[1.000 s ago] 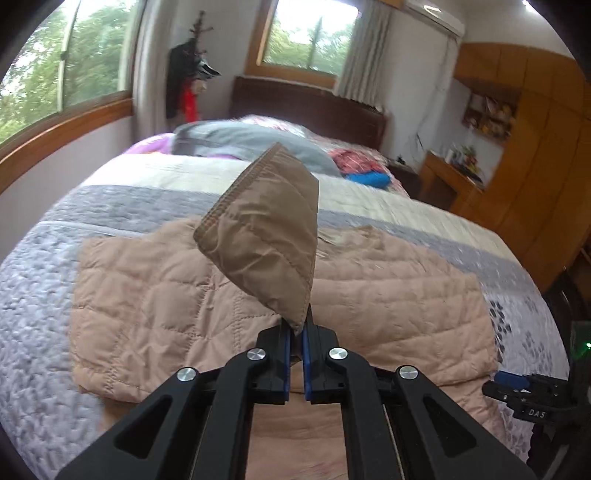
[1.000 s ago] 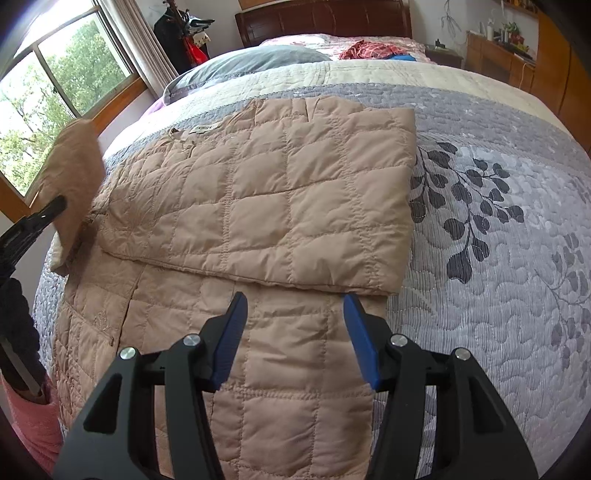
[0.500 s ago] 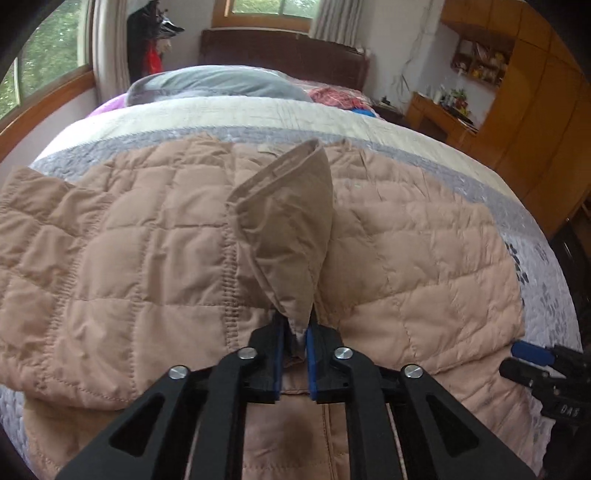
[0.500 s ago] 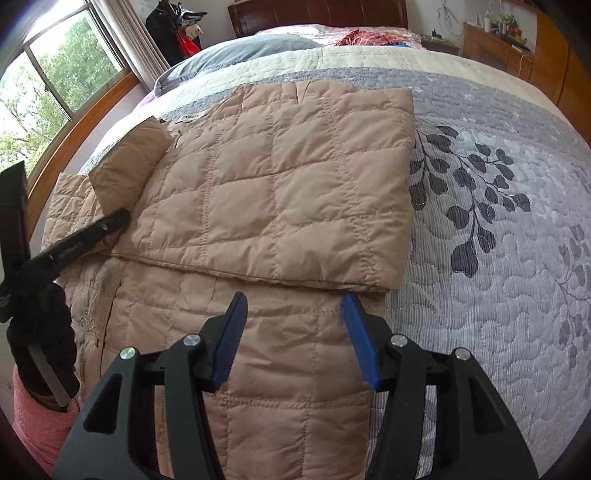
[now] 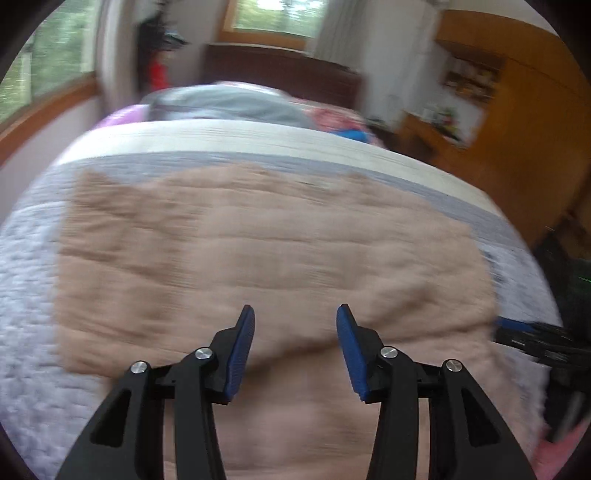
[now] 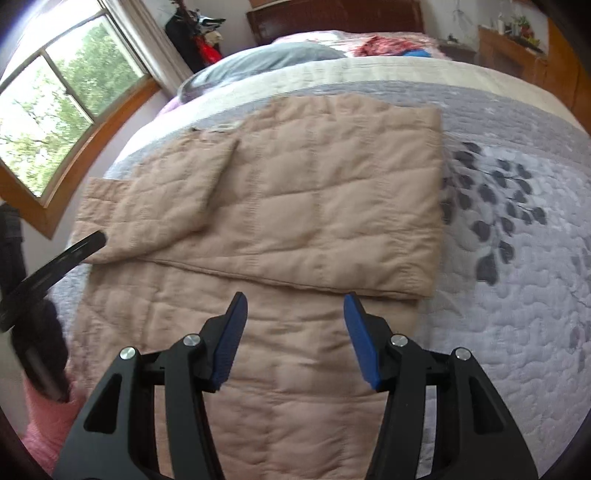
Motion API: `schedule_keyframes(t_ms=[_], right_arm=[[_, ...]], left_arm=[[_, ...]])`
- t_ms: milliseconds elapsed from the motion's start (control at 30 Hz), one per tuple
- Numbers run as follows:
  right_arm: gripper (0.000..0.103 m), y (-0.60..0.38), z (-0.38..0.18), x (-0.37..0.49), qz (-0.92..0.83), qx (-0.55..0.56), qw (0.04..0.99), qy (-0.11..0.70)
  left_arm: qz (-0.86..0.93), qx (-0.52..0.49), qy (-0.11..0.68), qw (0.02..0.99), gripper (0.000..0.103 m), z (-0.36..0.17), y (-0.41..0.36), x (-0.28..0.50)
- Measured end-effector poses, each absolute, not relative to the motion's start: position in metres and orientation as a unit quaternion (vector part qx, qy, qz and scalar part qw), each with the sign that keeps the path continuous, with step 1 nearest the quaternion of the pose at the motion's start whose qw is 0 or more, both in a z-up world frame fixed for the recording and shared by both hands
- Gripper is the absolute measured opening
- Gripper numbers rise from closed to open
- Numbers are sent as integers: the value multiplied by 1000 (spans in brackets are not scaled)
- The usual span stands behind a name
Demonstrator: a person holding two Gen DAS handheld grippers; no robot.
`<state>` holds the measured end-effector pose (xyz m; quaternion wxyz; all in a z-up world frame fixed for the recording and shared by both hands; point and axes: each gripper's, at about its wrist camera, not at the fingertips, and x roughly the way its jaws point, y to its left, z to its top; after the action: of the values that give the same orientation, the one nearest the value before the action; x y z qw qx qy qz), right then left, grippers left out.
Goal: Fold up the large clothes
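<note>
A big bed with a grey and white quilted cover [image 6: 517, 258] is filling most of the room. A cream band [image 6: 369, 70] is running across the cover near the far end, and dark leaf shapes [image 6: 491, 206] are showing on the right side. A grey pillow [image 6: 266, 59] is lying by the dark wooden headboard [image 6: 332, 14]. A window with a wooden frame [image 6: 74, 110] is letting in light on the left, and orange-brown wooden cupboards [image 5: 517, 129] are standing on the right.

The puffy tan quilted jacket [image 6: 314, 206] is lying flat in the middle of the bed. Its sides are lying folded over its middle, and one sleeve [image 6: 173, 206] is resting on top at the left. Lots of bare cover is lying open to the right of the jacket and beyond it. The left edge of the jacket is near the bed's edge.

The left gripper [image 5: 293, 339] is hanging over the jacket. Its fingers [image 5: 243, 332] have just been opening and are holding nothing. That view is blurry. The right gripper [image 6: 293, 325] is waiting over the near part of the jacket, fingers [image 6: 232, 325] apart and empty.
</note>
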<state>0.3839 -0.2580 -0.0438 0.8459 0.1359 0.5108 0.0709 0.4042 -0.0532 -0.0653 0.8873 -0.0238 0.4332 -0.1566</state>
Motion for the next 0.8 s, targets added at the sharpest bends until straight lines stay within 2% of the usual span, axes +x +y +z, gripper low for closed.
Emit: schedule_keyframes(t_ms=[233, 567, 633, 700, 800], right_arm=[[54, -223, -34, 425, 87, 136, 827, 538], [54, -194, -51, 492, 112, 180, 798, 564], [45, -189, -61, 502, 114, 189, 790, 571], [21, -186, -70, 509, 126, 199, 783, 575], [10, -189, -69, 508, 138, 210, 785, 566]], left_arm=[[-116, -19, 502, 857, 46, -112, -33, 444], [-125, -48, 488, 863, 46, -115, -22, 441], [-127, -49, 484, 865, 46, -112, -24, 441], [-135, -58, 480, 865, 46, -108, -22, 439], [-151, -79, 468, 867, 46, -96, -18, 433]])
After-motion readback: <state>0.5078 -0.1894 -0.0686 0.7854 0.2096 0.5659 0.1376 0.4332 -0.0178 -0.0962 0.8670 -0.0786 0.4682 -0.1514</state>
